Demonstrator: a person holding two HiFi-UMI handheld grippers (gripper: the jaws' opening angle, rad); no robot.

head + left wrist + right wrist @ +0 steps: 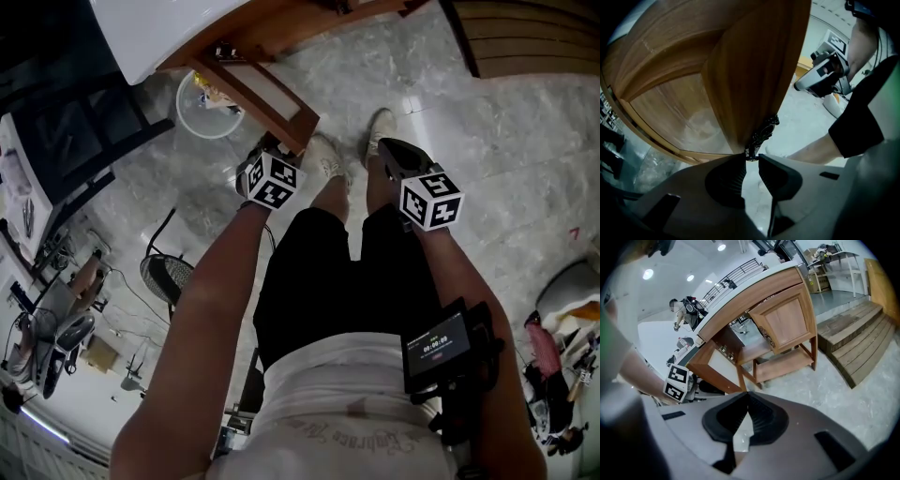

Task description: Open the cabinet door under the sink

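Observation:
The wooden cabinet door (281,108) stands swung out from the cabinet under the white countertop (159,28). My left gripper (265,150) is at the door's free edge. In the left gripper view the door (750,61) fills the upper frame, and its dark ornate handle (764,131) runs down the edge. The left gripper (751,161) is shut on the handle's lower end. My right gripper (389,150) hangs over the floor by the person's feet, shut with nothing in it (747,404). It is apart from the cabinet (783,319).
A white round basin (208,103) sits on the floor under the cabinet. A floor fan (167,277) and loose clutter lie at the left. Wooden steps (853,343) rise at the cabinet's far side. The person's legs stand between both grippers.

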